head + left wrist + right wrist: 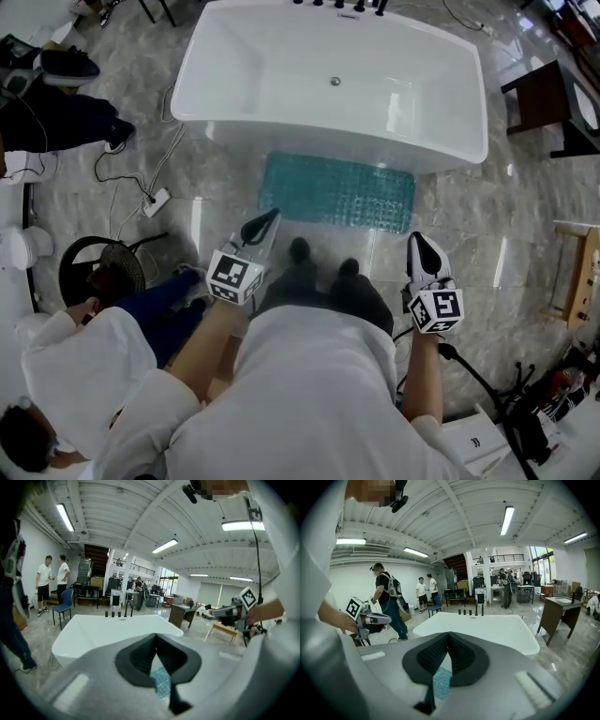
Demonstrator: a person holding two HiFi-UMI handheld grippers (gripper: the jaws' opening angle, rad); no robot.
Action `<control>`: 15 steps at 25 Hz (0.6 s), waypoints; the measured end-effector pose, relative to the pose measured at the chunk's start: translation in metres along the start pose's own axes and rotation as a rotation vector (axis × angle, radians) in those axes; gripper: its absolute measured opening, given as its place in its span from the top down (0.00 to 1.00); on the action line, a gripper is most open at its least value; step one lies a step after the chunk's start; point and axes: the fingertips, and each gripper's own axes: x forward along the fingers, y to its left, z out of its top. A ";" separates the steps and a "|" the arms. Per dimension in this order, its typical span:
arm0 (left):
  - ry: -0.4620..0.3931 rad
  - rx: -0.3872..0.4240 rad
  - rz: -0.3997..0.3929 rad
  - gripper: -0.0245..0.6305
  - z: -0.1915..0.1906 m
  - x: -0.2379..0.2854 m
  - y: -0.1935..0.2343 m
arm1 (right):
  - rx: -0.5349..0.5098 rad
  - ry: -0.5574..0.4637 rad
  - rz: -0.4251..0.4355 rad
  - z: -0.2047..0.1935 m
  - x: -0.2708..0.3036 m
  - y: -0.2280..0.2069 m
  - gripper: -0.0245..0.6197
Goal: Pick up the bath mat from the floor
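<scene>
A teal bubble-textured bath mat lies flat on the marble floor against the front of the white bathtub. My left gripper is held above the floor near the mat's front left corner, shut and empty. Off the mat's front right corner my right gripper hangs, also shut with nothing in it. In the left gripper view a sliver of the mat shows below the closed jaws. The right gripper view shows the mat the same way, with the tub beyond.
My own feet stand just before the mat. A seated person in white is at the lower left beside a fan. A cable and power strip lie left of the tub. A dark table and wooden stool stand right.
</scene>
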 end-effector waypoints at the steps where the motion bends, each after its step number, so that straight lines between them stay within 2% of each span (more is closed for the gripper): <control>1: 0.002 -0.002 -0.001 0.96 -0.002 0.001 0.002 | 0.010 -0.004 0.001 -0.001 0.002 0.000 0.96; 7: 0.013 -0.019 0.013 0.96 -0.008 0.018 0.004 | 0.043 0.015 0.009 -0.013 0.012 -0.021 0.97; 15: 0.027 -0.049 0.055 0.96 -0.029 0.076 0.000 | 0.043 0.107 0.035 -0.059 0.038 -0.078 0.97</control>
